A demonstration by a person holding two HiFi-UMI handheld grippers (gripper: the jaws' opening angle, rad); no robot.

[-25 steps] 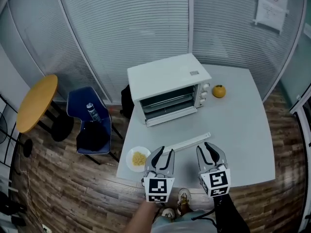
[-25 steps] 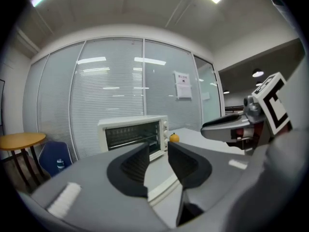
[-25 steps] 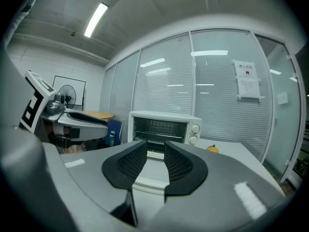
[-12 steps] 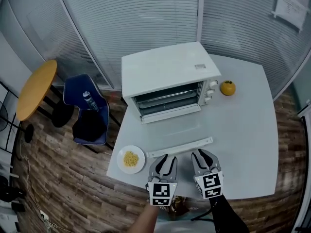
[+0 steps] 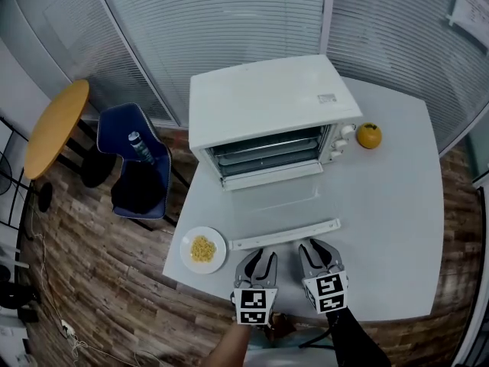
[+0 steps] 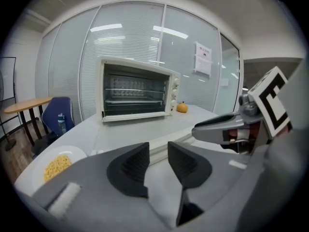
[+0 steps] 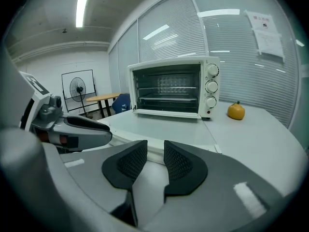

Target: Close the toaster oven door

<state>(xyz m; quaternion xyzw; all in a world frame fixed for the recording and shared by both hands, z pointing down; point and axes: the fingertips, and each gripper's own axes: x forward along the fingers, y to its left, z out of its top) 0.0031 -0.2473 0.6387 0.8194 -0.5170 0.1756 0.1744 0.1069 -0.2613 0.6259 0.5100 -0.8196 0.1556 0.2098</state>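
A white toaster oven (image 5: 267, 105) stands at the back of the white table (image 5: 390, 220), also seen in the left gripper view (image 6: 135, 88) and the right gripper view (image 7: 171, 88). Its glass door lies open and flat on the table, ending in a long white handle bar (image 5: 286, 234). My left gripper (image 5: 257, 260) and right gripper (image 5: 318, 251) hover side by side just short of that handle, near the table's front edge. Both have their jaws close together with nothing between them. The handle bar (image 6: 166, 146) shows just beyond the left jaws.
An orange (image 5: 369, 135) sits right of the oven. A small white plate of yellow food (image 5: 203, 249) lies at the front left corner. Off the table to the left are a blue chair (image 5: 137, 167) holding a bottle (image 5: 137, 145) and a round yellow table (image 5: 55, 128).
The head view has shifted, so the oven looks larger and nearer. Both grippers sit slightly lower in the picture and stay just short of the handle. The door stays open.
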